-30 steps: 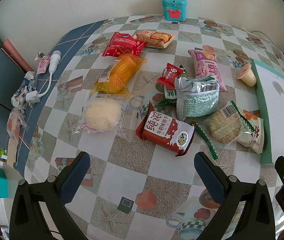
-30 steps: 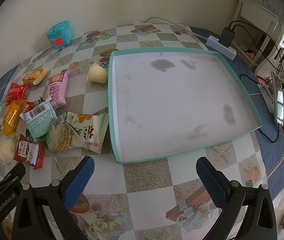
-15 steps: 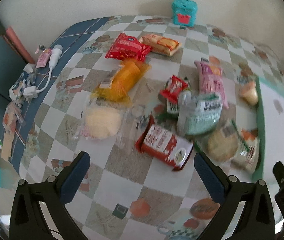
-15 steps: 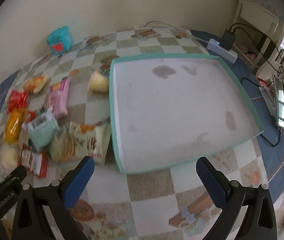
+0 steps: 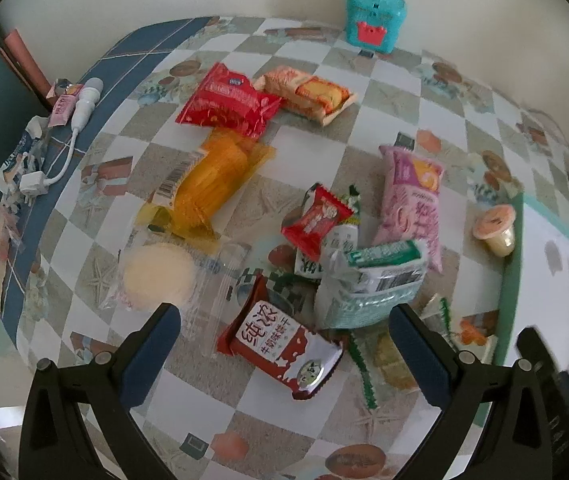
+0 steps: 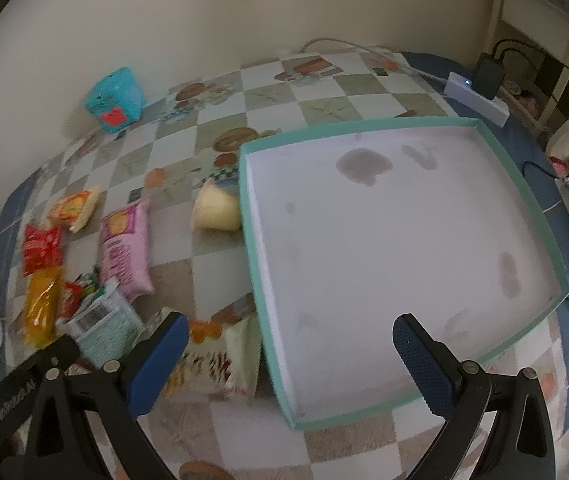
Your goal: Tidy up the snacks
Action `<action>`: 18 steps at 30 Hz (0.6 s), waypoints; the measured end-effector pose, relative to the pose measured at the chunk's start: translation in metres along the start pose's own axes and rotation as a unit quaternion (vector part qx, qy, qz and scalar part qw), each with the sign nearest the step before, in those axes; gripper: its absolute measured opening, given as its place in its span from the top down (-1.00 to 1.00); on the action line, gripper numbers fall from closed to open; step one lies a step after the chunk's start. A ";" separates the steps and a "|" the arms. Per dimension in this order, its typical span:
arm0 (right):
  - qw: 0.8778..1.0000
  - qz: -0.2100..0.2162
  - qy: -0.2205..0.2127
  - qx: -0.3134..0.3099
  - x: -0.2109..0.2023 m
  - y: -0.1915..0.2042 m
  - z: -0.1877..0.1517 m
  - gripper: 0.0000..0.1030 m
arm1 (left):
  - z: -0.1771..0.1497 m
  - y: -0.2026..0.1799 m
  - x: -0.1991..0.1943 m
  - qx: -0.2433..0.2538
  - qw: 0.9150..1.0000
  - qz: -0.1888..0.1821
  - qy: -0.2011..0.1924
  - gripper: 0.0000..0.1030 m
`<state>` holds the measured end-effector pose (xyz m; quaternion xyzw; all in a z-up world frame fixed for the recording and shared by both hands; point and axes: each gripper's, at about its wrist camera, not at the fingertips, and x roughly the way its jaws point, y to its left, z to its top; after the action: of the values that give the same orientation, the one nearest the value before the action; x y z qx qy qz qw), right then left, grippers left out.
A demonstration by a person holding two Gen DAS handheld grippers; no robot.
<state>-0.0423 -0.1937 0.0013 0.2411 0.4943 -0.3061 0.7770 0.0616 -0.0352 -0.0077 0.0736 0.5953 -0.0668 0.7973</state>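
Beside the tray's [image 6: 522, 184] teal left rim, about ten snack packets [image 5: 368, 292] and one pudding cup [image 6: 216, 211] crowd the table; the tray lies bare. Left gripper [image 5: 284, 344] and right gripper [image 6: 288, 354] gape wide, holding nothing.

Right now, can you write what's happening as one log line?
left gripper: open, over red milk snack pack | right gripper: open, over teal tray | tray: no snacks inside | snacks: on table

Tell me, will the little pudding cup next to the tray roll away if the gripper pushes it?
Probably. The pudding cup lies on its side beside the tray, so its round wall could roll, likely curving since it tapers. It looks small and light, so a nudge may send it skidding. Its smooth plastic could slip between fingers.
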 end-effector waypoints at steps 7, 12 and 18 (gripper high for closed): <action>1.000 -0.006 0.015 -0.005 0.009 0.002 -0.003 -1.00 | -0.012 0.026 0.025 -0.037 0.998 0.016 0.043 -1.00; 1.000 0.001 0.010 -0.018 0.005 0.006 -0.007 -1.00 | -0.014 0.039 0.034 -0.073 0.995 -0.011 0.063 -1.00; 0.999 0.006 0.010 -0.034 0.003 0.014 -0.011 -1.00 | -0.015 0.043 0.044 -0.074 0.995 -0.014 0.066 -1.00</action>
<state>-0.0381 -0.1776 -0.0045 0.2210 0.5109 -0.2819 0.7815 0.0677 0.0087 -0.0524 0.0103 0.6505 -0.0286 0.7589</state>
